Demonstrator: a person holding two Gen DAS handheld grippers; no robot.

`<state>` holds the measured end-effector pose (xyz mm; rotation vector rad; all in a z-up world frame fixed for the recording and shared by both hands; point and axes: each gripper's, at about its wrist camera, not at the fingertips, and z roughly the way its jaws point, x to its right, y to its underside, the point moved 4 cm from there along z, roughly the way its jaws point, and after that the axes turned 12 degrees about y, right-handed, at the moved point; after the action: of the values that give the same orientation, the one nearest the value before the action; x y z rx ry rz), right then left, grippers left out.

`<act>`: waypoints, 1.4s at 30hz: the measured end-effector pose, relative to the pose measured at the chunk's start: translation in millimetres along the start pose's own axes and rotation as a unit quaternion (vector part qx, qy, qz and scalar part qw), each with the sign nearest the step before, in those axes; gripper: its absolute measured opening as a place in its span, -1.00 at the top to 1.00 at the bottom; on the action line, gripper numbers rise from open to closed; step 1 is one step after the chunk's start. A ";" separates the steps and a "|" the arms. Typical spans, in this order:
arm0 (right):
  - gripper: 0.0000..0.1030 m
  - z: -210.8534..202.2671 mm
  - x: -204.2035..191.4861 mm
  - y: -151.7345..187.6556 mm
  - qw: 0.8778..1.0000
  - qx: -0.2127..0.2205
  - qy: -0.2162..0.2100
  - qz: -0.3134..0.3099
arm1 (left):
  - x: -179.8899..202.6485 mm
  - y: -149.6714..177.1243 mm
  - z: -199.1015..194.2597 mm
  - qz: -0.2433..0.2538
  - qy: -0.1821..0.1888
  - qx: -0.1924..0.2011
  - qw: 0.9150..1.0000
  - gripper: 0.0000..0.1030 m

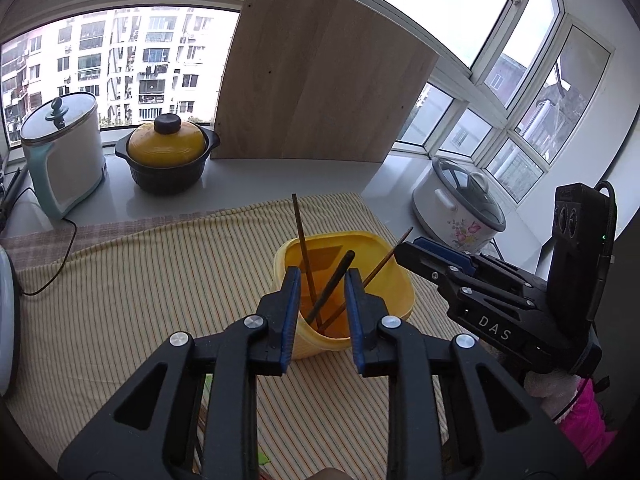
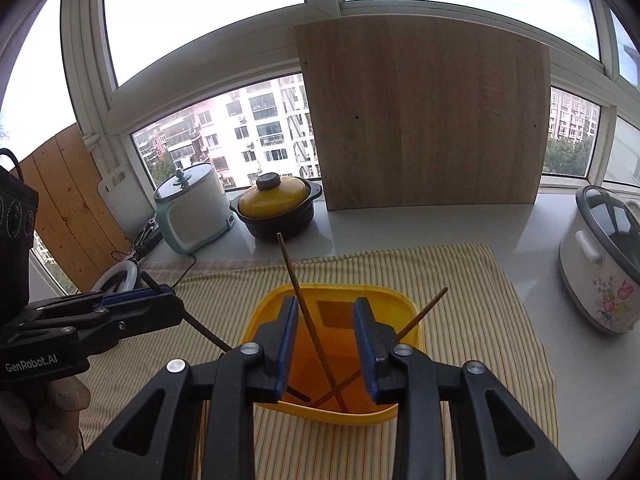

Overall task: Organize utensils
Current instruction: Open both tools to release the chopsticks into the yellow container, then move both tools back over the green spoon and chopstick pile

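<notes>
A yellow plastic tub with rounded corners (image 2: 332, 360) stands on the striped yellow cloth (image 2: 480, 320) that covers the near part of the pale counter (image 2: 400, 224), and it already holds three thin sticks: a brown wooden chopstick standing steeply toward the far side (image 1: 302, 248), a second brown chopstick leaning over the tub's right rim (image 1: 386, 262), and a darker, blackish stick (image 1: 334, 284) slanting across the opening. In the left wrist view the left gripper (image 1: 322, 300) hangs just over the tub's near rim with its blue-padded fingers (image 1: 291, 312) narrowly parted; the dark stick passes between them, but whether the pads touch it I cannot tell — it looks loose or just let go. In the right wrist view the right gripper (image 2: 326, 344) also sits above the tub, its fingers moderately apart and holding nothing, with the steep chopstick crossing the gap untouched. The step in hand seems to be dropping the dark stick into the tub. To do it well, the left fingers should part fully and lift straight up along the stick's line, not sideways, so that the pads do not drag it out or lever the light tub over. The right gripper is best kept clear of the leaning chopstick — a nudge there could tip the tub or flick a stick onto the cloth. Well behind, near the counter's far edge, a yellow-lidded black clay pot (image 1: 168, 156) and a leaning wooden board (image 1: 320, 80) are out of the way.
</notes>
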<state>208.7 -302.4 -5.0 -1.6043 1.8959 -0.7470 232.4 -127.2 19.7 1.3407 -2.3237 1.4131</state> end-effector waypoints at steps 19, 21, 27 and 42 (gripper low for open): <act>0.41 -47.2 -39.6 36.0 0.997 0.010 -0.062 -0.036 | -75.3 41.6 -70.4 -0.038 -0.051 0.017 0.998 0.60; 0.41 -44.3 -49.5 47.8 0.996 -0.002 -0.069 -0.047 | -87.1 54.3 -66.4 -0.047 -0.059 0.003 0.997 0.60; 0.41 -23.9 -79.3 88.1 0.992 -0.042 -0.079 -0.086 | -112.0 92.7 -45.7 -0.066 -0.075 -0.044 0.994 0.60; 0.43 44.7 -99.6 153.4 0.980 -0.165 -0.102 -0.052 | -135.2 151.0 11.3 -0.074 -0.084 -0.159 0.981 0.60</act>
<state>149.3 -186.1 -140.6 -1.9122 1.8658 -0.3012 208.1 -24.6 -153.7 1.5426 -2.3614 0.8723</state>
